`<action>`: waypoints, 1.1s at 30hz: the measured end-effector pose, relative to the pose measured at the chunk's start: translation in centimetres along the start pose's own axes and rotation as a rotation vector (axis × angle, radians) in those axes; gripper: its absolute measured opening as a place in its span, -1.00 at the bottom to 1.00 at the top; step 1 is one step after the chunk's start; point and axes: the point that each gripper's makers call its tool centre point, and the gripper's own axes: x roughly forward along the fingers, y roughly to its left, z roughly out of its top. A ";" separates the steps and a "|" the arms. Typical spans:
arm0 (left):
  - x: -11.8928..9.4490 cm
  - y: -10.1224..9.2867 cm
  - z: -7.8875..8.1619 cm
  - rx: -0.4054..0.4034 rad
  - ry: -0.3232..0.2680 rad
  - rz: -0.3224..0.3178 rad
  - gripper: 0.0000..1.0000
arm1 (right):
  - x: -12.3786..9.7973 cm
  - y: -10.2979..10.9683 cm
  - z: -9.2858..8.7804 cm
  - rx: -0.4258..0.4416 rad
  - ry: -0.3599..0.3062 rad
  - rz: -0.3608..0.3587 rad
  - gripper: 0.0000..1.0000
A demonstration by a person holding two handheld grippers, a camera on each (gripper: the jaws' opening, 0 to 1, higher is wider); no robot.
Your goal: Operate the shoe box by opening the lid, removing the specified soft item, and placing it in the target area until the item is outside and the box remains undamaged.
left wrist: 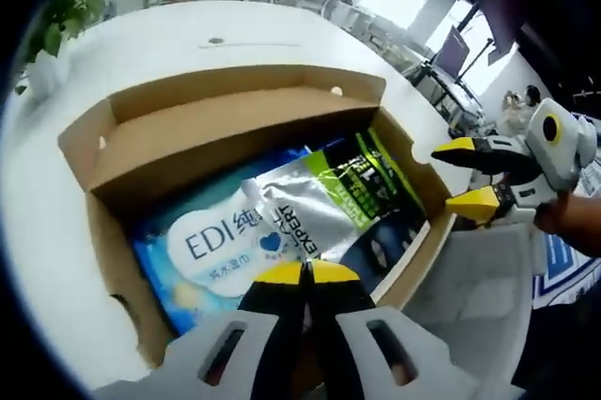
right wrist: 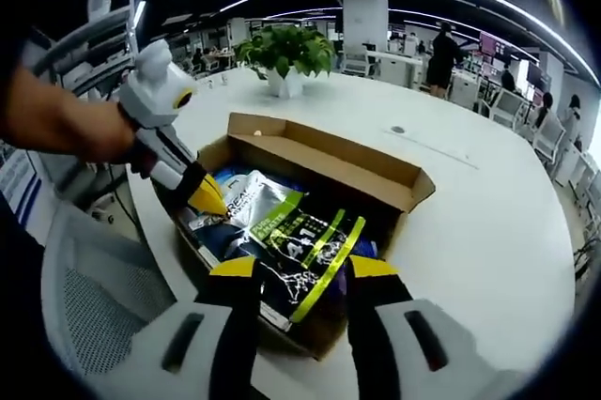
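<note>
An open cardboard shoe box (left wrist: 103, 151) (right wrist: 376, 170) sits on a white table, its lid folded back. Inside lie a silver pouch (left wrist: 305, 207) (right wrist: 249, 198), a black-and-green packet (left wrist: 380, 184) (right wrist: 310, 250) and a blue pack with a white label (left wrist: 211, 245). My left gripper (left wrist: 305, 273) (right wrist: 205, 198) is shut on the silver pouch's near edge, at the box's side wall. My right gripper (right wrist: 302, 269) is open, its jaws wide apart just above the black-and-green packet. In the left gripper view the right gripper (left wrist: 467, 175) hangs beside the box's right wall.
The white table (left wrist: 235, 29) (right wrist: 488, 222) stretches beyond the box. A potted plant (left wrist: 66, 6) (right wrist: 286, 48) stands near its edge. A grey mesh chair (left wrist: 479, 283) (right wrist: 84, 301) is close to the box's near side. A hand (right wrist: 56, 123) holds the left gripper. Office desks and people are far behind.
</note>
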 end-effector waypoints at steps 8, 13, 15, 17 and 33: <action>-0.3 0.6 -0.3 -0.019 -0.013 0.002 -1.00 | 3.2 -1.1 -1.7 0.024 0.176 -0.023 -0.67; -0.2 0.6 -0.2 -0.022 -0.015 -0.006 -1.00 | 4.1 -2.2 -2.7 0.064 0.263 -0.068 -0.76; -0.2 0.7 -0.2 -0.020 -0.017 -0.009 -1.00 | 4.3 -1.8 -3.2 0.115 0.282 -0.040 -0.76; -0.1 0.9 -0.2 -0.020 -0.018 -0.010 -1.00 | 4.4 -2.0 -3.5 0.167 0.285 -0.043 -0.76; 0.4 1.2 0.0 -0.036 -0.023 -0.016 -1.00 | 5.1 -1.8 -3.5 0.429 0.210 0.016 -1.00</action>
